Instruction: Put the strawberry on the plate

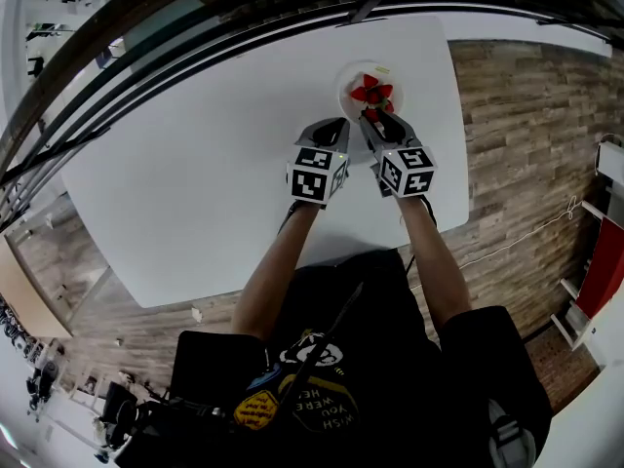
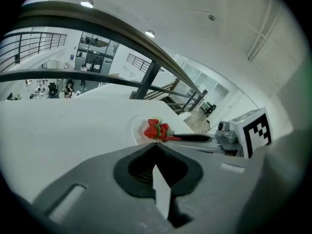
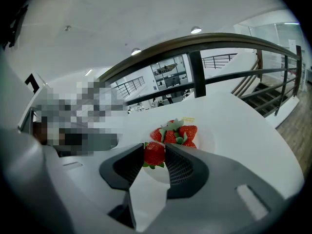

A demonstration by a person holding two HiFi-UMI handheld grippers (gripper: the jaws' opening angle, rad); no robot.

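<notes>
Right tool (image 1: 375, 120) is clenched on one strawberry (image 3: 154, 154), with a pad pressing each side and the leaves pointing down. It hangs at the near rim of the plate (image 1: 343, 91); can't tell if the berry touches the plate. Left tool (image 1: 330, 133) is clenched on nothing, tips together, just beside the right tool on its left and short of the plate's near rim.

The plate is white and round, near the far right corner of the surface (image 1: 214, 164). It lies close to the far edge and the right edge and overhangs neither. A small heap of berries (image 1: 372, 93) sits on the plate, bunched toward its middle and far side. The bare plate strip on the near side is where the held strawberry sits.

Open room: the whole left and middle of the surface is bare, as is the stretch from the tools back to the near edge. It is tight only on the right, where a narrow band of surface lies between the plate and the right edge. Wood floor (image 1: 526, 115) lies past that edge, and a dark railing (image 1: 195, 27) runs beyond the far edge. Both forearms come in over the near edge, side by side.
</notes>
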